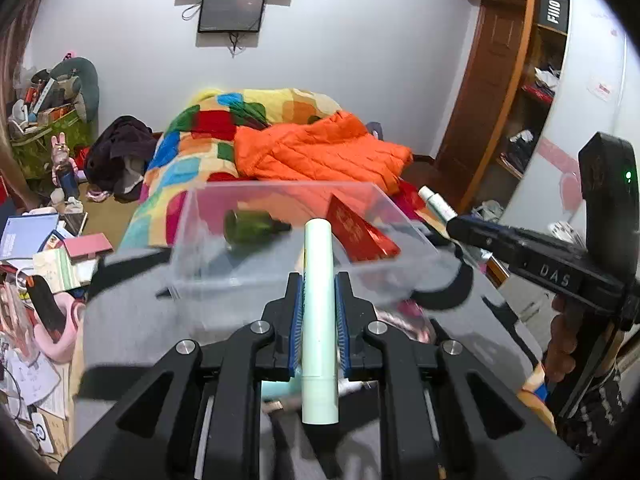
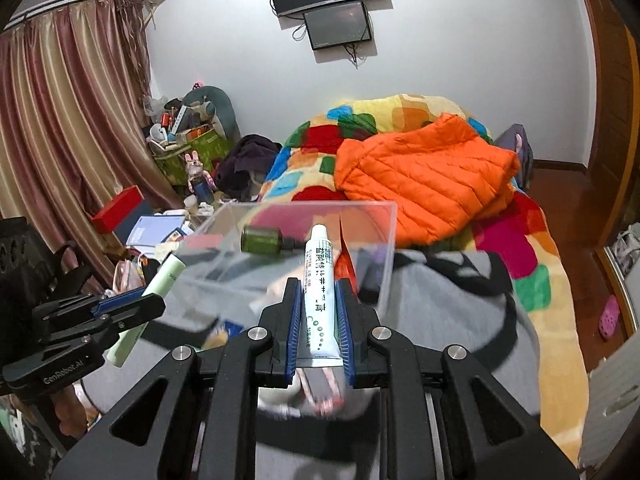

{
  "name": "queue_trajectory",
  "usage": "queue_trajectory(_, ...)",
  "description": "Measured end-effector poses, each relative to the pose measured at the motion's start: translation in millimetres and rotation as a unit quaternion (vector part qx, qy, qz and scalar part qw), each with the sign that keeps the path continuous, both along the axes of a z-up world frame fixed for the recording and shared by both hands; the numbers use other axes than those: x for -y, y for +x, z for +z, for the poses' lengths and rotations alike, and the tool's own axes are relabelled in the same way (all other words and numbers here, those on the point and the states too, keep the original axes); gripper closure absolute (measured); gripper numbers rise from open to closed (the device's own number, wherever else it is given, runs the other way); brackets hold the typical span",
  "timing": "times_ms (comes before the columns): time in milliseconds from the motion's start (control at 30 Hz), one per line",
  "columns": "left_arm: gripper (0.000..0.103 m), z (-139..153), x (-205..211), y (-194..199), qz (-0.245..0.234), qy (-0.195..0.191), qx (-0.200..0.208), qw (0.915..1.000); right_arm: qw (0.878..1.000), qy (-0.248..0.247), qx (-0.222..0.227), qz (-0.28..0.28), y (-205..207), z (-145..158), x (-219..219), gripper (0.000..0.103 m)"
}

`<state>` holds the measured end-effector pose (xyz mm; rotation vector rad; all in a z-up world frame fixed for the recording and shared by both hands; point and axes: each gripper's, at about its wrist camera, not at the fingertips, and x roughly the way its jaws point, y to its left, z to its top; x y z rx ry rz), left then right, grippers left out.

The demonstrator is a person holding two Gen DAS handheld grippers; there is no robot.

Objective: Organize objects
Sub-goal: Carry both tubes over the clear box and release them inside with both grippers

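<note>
My left gripper (image 1: 319, 288) is shut on a pale green tube (image 1: 319, 320) that points forward over the near wall of a clear plastic box (image 1: 208, 276). My right gripper (image 2: 318, 292) is shut on a white ointment tube (image 2: 319, 280), held just before the same box (image 2: 380, 240). The box sits on a grey garment and holds a green glass bottle (image 1: 250, 226) and a red packet (image 1: 360, 234). The right gripper with its tube (image 1: 438, 204) shows at the right of the left wrist view. The left gripper with its green tube (image 2: 160, 284) shows at the left of the right wrist view.
A grey garment (image 1: 140, 320) covers the near bed. Behind the box lie an orange puffer jacket (image 1: 320, 152) and a colourful blanket (image 1: 192, 152). Cluttered books and boxes (image 1: 44, 248) fill the left floor. A wooden shelf unit (image 1: 520, 100) stands right.
</note>
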<state>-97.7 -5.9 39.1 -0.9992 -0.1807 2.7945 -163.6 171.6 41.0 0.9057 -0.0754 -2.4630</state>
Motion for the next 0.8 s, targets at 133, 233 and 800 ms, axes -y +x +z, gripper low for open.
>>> queue_trajectory(133,0.088,2.4,10.5,-27.3,0.005,0.005,0.009,0.9999,1.000,0.001,0.011,0.006,-24.6,-2.9,15.1,0.087)
queue_trajectory(233,0.088,-2.0,15.2,-49.9,0.007,0.006,0.025,0.9996,1.000,0.005,0.024,0.014,-40.6,-9.3,26.8,0.087)
queue_trajectory(800,0.088,-52.2,12.0,-118.5,-0.020,0.010,0.114,0.9933,0.992,0.087,0.081,0.047,-84.9,-62.9,76.0,0.087)
